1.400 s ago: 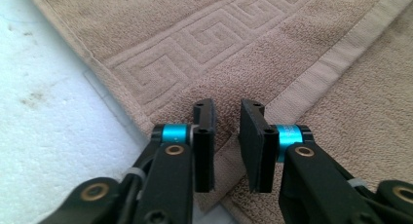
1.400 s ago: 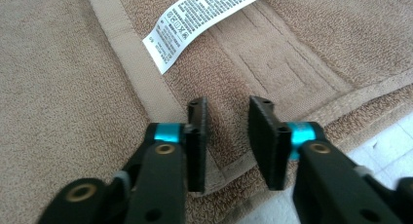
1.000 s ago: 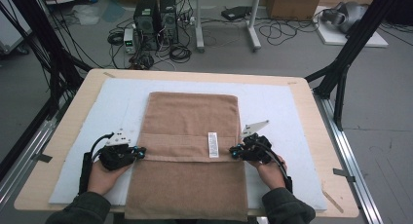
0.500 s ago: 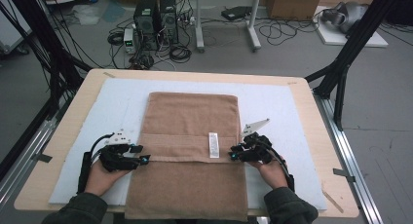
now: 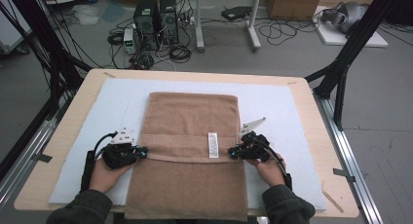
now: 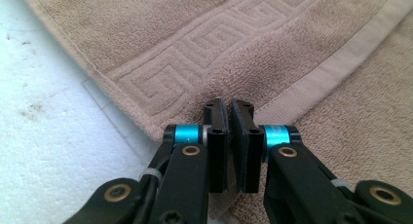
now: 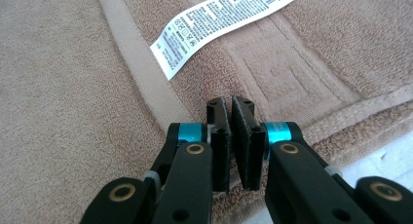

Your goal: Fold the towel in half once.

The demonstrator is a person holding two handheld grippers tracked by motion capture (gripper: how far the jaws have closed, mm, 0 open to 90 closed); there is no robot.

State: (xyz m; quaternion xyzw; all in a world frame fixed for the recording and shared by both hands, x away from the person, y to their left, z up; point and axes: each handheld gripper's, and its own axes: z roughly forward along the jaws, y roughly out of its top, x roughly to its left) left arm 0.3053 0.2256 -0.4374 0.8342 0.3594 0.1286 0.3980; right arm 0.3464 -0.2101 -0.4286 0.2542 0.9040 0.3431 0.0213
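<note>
A tan towel (image 5: 192, 121) lies flat on the white mat, its near part folded over so a hemmed edge crosses the middle. A white care label (image 5: 213, 144) sits on that fold. My left gripper (image 5: 145, 152) pinches the left end of the folded hem. In the left gripper view the jaws (image 6: 229, 104) have just closed, with the cloth puckering up between the tips. My right gripper (image 5: 231, 152) grips the right end of the same hem. Its jaws (image 7: 229, 102) have just closed too, beside the label (image 7: 219, 19), with towel gathered at the tips.
The white mat (image 5: 282, 107) covers a wooden table (image 5: 311, 92). Black frame legs stand at the table's left and right sides. Computers and cables sit on the floor beyond the far edge.
Both grippers' jaws stood apart half a second ago and have come together again on the fold's ends. The hands and the towel have kept their places.
</note>
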